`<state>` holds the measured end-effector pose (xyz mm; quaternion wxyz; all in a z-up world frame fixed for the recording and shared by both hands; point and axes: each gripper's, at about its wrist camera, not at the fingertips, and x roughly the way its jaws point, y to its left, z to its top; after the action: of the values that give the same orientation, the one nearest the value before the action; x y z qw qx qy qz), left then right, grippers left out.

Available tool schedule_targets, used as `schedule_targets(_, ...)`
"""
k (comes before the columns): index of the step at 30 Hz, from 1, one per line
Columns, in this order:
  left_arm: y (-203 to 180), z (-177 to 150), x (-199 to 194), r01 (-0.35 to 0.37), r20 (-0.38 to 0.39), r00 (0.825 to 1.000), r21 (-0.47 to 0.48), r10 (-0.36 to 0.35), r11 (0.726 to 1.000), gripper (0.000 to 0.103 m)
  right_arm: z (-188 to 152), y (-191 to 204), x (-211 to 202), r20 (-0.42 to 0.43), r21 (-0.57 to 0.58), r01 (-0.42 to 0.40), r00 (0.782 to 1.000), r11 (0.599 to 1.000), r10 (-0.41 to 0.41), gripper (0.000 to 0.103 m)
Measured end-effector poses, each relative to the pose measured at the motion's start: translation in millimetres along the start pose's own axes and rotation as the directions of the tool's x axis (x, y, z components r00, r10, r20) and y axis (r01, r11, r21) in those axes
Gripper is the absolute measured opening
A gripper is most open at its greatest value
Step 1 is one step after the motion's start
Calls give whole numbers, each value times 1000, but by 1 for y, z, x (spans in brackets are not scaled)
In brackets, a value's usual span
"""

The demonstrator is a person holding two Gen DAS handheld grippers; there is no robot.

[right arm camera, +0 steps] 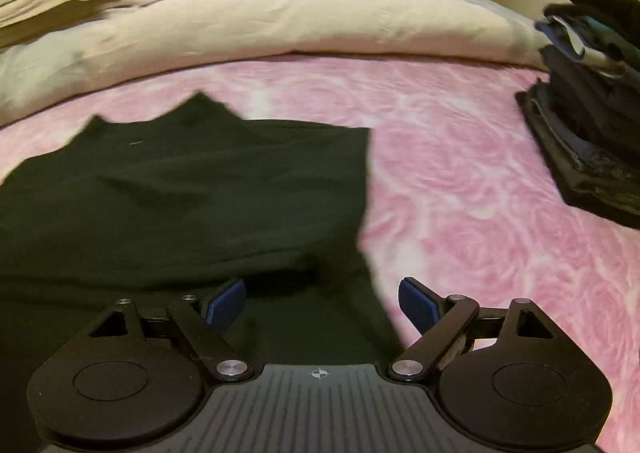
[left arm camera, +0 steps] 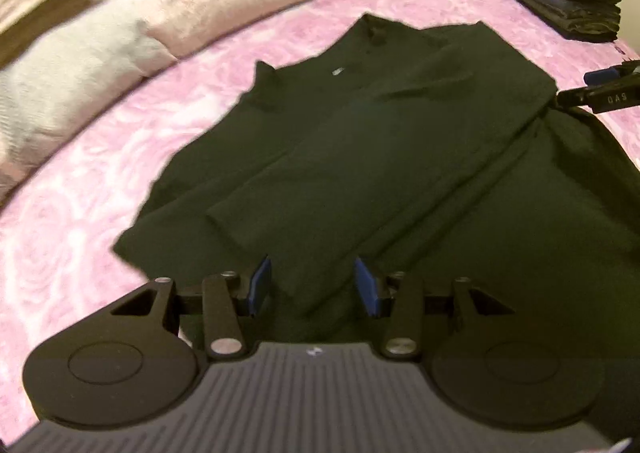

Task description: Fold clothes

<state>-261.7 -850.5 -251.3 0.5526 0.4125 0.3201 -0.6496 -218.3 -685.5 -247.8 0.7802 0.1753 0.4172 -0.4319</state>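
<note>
Left wrist: left gripper (left arm camera: 313, 285) open, over shirt (left arm camera: 360, 157)
Right wrist: right gripper (right arm camera: 322, 307) open, empty, straddling shirt edge
Bedspread (right arm camera: 460, 181): pink

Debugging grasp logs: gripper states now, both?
Left gripper: open, empty, over the dark shirt.
Right gripper: open, empty, at the shirt's right edge.

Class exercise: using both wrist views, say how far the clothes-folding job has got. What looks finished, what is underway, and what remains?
Done: a stack of folded dark clothes sits at the far right of the pink bedspread. Underway: the dark shirt lies spread flat with one side panel already folded over its middle. Neither the left gripper nor the right gripper holds anything; both are open over its near edge. Left: the remaining folds and stacking.
</note>
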Motion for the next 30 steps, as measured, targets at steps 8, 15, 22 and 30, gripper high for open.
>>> schedule_targets(8, -14, 7, 31, -57, -119, 991, 41, 62, 997, 44, -10, -57, 23, 21, 15, 61, 998, 998, -61, 87)
schedule_targets(15, -26, 9, 22, -78, -144, 986, 62, 86, 995, 44, -24, -97, 7, -41, 124, 116, 993, 985, -112, 87)
schedule_targets(22, -35, 14, 22, -35, -123, 992, 12, 36, 999, 45, -6, -75, -36, 119, 130, -88, 990, 988, 72, 87)
schedule_targets(30, -40, 2, 27, -27, -166, 986, -15, 24, 1000, 47, 4, -26, 19, 0, 19, -406, 914, 914, 406, 87)
